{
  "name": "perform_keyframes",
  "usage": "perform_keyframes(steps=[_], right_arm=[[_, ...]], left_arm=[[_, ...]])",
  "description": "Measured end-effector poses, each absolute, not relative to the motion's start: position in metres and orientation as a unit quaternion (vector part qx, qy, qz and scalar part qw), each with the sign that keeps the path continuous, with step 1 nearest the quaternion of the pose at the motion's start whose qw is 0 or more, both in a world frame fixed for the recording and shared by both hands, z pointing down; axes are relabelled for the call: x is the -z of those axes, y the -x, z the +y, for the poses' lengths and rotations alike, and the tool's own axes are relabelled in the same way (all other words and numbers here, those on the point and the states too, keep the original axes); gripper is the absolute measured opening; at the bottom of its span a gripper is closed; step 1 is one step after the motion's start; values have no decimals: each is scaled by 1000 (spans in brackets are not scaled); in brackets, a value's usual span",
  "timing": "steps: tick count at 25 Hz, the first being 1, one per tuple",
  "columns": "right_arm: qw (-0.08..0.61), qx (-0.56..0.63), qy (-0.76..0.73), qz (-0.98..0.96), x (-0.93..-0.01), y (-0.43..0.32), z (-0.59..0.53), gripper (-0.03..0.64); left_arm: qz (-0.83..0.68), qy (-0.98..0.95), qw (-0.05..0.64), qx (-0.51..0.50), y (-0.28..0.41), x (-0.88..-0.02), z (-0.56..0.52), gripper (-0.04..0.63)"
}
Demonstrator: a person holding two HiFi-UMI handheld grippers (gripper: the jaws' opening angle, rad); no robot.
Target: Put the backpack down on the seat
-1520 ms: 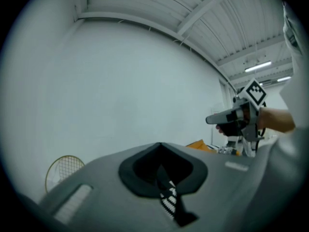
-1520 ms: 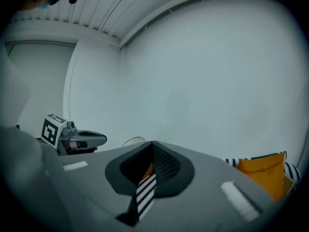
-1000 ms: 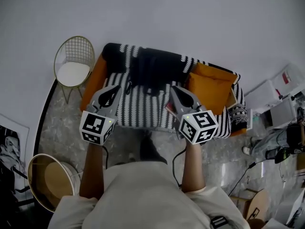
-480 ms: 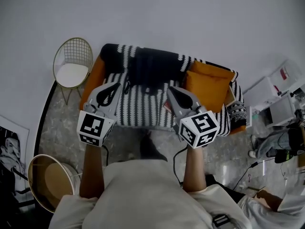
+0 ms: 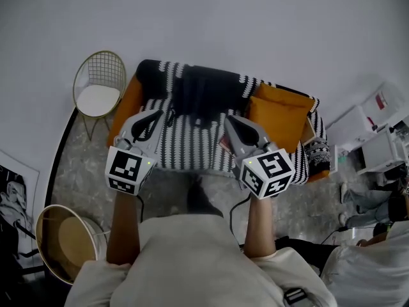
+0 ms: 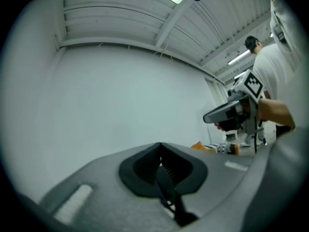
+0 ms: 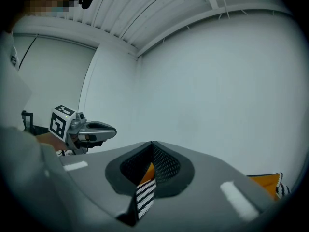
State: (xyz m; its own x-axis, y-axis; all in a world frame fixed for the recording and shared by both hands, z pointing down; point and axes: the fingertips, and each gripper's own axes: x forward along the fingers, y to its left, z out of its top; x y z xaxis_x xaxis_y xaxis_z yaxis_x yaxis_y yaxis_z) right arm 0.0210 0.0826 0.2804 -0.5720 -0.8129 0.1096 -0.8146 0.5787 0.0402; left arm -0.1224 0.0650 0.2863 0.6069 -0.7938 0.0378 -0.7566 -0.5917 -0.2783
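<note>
The black backpack (image 5: pixel 206 92) lies on the sofa seat (image 5: pixel 192 147), leaning on the backrest over a black-and-white striped blanket. Both grippers hover side by side above the sofa's front edge, short of the backpack and not touching it. The left gripper (image 5: pixel 155 115) is shut with nothing between its jaws, and so is the right gripper (image 5: pixel 231 121). In the left gripper view the closed jaws (image 6: pixel 161 164) point at a bare white wall, with the right gripper (image 6: pixel 231 114) off to the side. In the right gripper view the closed jaws (image 7: pixel 151 153) face the wall, with the left gripper (image 7: pixel 91 129) alongside.
An orange cushion (image 5: pixel 281 116) fills the sofa's right end. A gold wire chair (image 5: pixel 99 83) stands left of the sofa and a round basket (image 5: pixel 64 245) sits at lower left. White boxes (image 5: pixel 370 139) crowd the right. Another person (image 5: pixel 374 270) is at lower right.
Both grippers stay shut and have barely shifted over the sofa's front. The other person at lower right has come further into view.
</note>
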Motion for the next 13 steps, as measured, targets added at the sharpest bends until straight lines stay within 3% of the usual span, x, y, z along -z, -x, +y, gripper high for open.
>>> perform_keyframes(steps=[13], right_arm=[[58, 2, -461, -885, -277, -27, 94, 6]], left_arm=[[439, 889, 119, 52, 122, -276, 79, 5]])
